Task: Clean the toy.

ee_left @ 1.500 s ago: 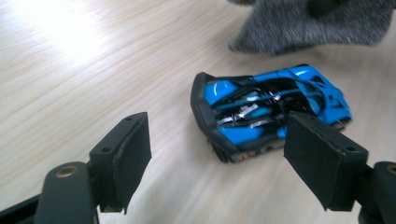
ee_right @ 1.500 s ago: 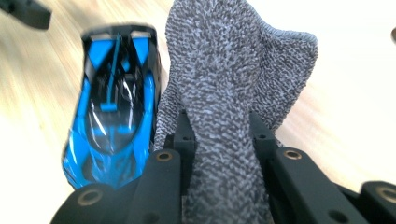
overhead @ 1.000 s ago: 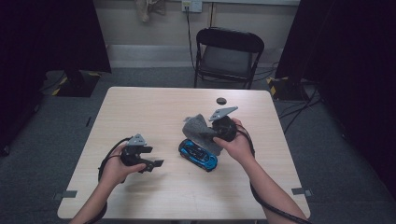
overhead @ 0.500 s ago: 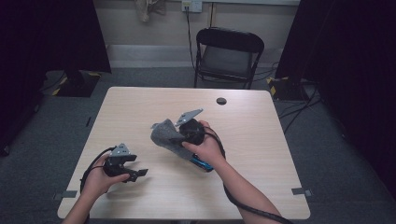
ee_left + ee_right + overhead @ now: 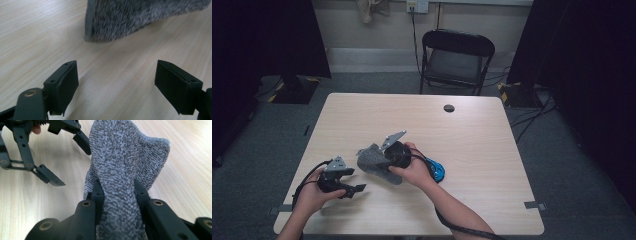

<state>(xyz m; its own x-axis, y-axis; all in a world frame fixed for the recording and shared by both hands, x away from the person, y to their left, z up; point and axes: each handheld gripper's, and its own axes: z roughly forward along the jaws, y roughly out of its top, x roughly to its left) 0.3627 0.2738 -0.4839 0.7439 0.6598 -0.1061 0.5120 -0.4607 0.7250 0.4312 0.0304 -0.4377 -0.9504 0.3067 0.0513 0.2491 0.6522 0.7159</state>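
My right gripper [image 5: 117, 187] is shut on a grey knitted cloth [image 5: 125, 152], whose bunched middle is pinched between both jaws. In the high view the cloth [image 5: 374, 162] hangs low over the table's near left part, held by my right gripper [image 5: 384, 160]. My left gripper [image 5: 355, 180] lies just left of it, open, with nothing between its jaws. From the left gripper [image 5: 116, 67] the cloth's edge [image 5: 130, 17] shows straight ahead, apart from the pads. The left gripper [image 5: 72, 166] also shows beside the cloth. A blue toy car [image 5: 436, 170] sits behind my right hand, partly hidden.
The light wooden table [image 5: 492, 150] has a round cable hole [image 5: 449, 108] near its far edge. A black folding chair [image 5: 456, 60] stands beyond the table. Cables trail from both grippers over the near edge.
My right gripper has carried the grey cloth leftward and nearer, away from above the blue car and down toward the left gripper. The left hand shifted left and nearer.
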